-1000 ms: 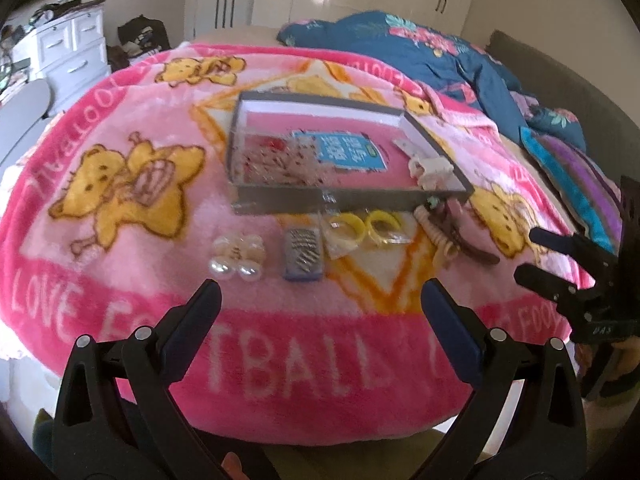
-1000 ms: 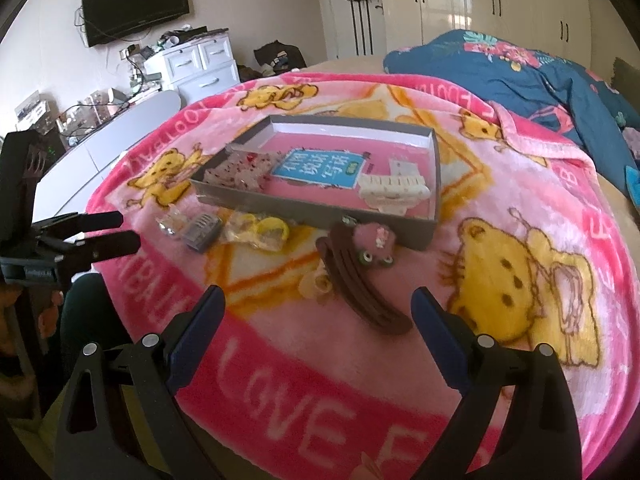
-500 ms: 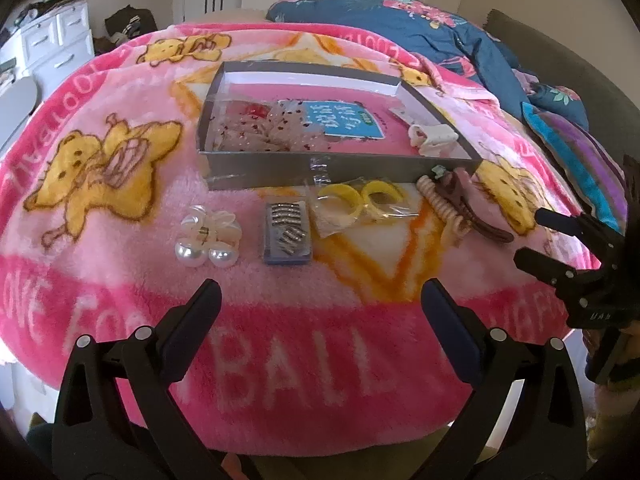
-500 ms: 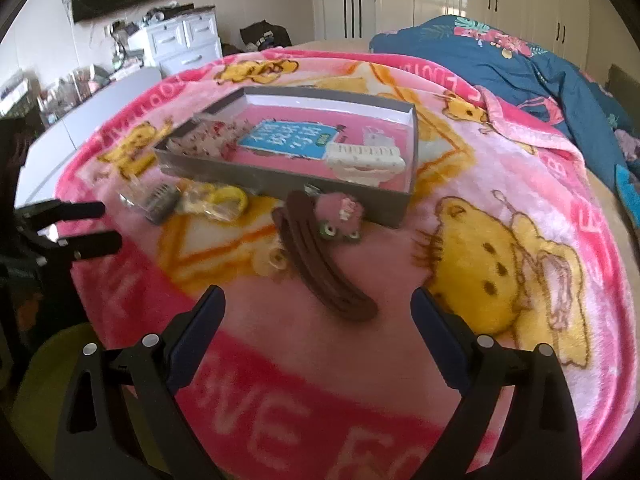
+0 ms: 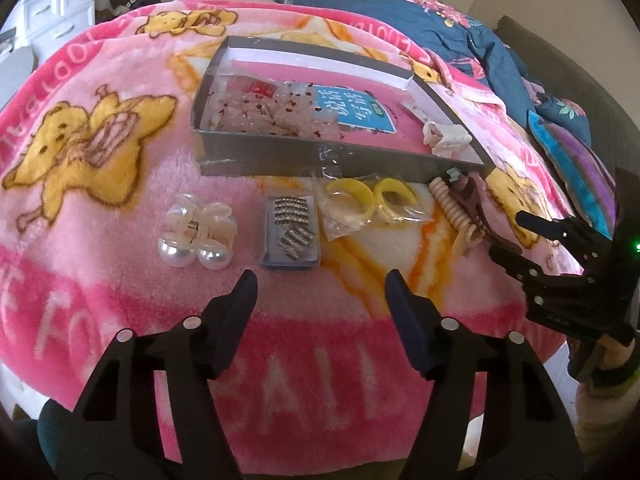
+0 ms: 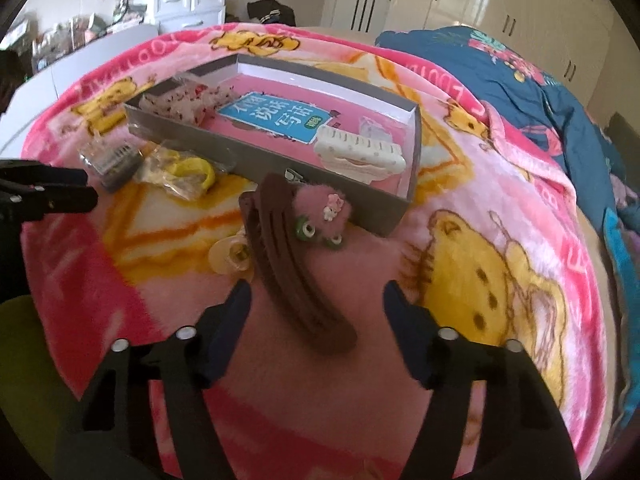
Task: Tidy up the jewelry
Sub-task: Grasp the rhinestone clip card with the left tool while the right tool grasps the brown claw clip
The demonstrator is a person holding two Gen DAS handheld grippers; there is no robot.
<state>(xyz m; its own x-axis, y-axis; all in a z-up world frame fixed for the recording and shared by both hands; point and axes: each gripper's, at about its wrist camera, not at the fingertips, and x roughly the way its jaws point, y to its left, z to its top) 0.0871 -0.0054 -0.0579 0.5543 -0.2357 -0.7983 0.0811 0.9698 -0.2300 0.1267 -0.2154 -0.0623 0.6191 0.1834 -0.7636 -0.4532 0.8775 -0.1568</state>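
My left gripper [image 5: 320, 284] hovers over the pink blanket, jaws closing with nothing between them. Just beyond its tips lie a card of rhinestone clips [image 5: 291, 236], a pearl hair claw [image 5: 196, 236] and a bag of yellow rings [image 5: 366, 204]. My right gripper [image 6: 316, 292] is also closing; the long brown hair clip [image 6: 296, 272] runs between its fingers, untouched by the pads. A pink fuzzy clip [image 6: 320, 210] lies against the grey box [image 6: 256, 156], which holds a white comb clip [image 6: 360, 152] and dotted bags [image 5: 276, 112].
A beige spiral clip [image 5: 456, 212] lies beside the brown clip, close to the right gripper [image 5: 516, 236] in the left view. A blue quilt [image 6: 540, 92] is heaped at the back right. White drawers [image 6: 188, 0] stand beyond the bed.
Both grippers have come down and closer to the blanket, and the items look larger. Both pairs of jaws have narrowed in the last half second.
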